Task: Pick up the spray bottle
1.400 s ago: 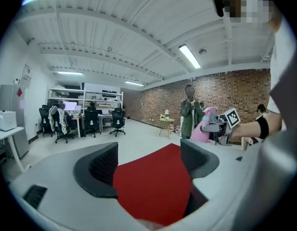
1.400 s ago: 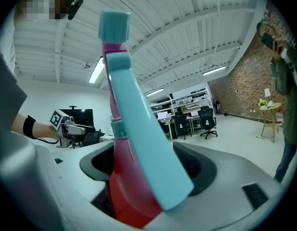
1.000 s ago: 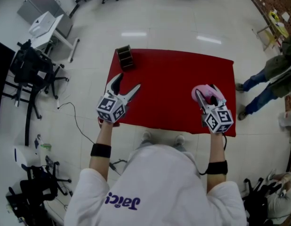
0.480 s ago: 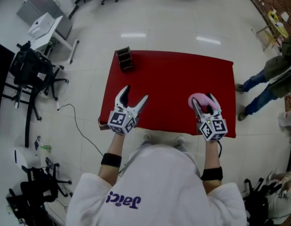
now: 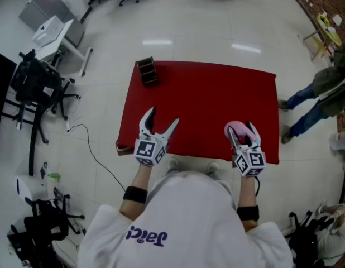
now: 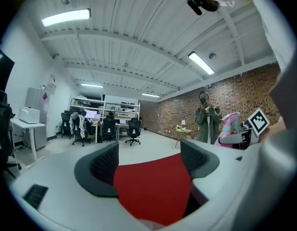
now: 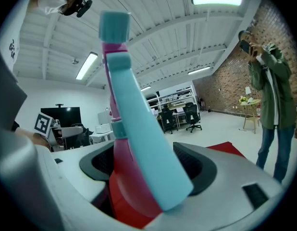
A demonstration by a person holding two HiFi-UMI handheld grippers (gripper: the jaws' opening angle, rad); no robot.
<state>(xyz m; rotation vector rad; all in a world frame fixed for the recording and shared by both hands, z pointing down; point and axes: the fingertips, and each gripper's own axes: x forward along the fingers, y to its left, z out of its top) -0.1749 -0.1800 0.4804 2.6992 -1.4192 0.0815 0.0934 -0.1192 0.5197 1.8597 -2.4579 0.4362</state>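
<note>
One spray bottle [image 5: 233,130] gripped at the red table [image 5: 217,94].
My right gripper [image 5: 243,129] clamps it at the table's near right corner; my left gripper [image 5: 162,118] gapes empty over the near left edge.

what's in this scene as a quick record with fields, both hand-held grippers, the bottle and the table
left hand-held gripper: open, empty, over the table's near left part
right hand-held gripper: shut on spray bottle
spray bottle: pink body, teal trigger and cap, between the right jaws
table: red top
small brown box: far left corner of table
bystander: standing right of table
</note>
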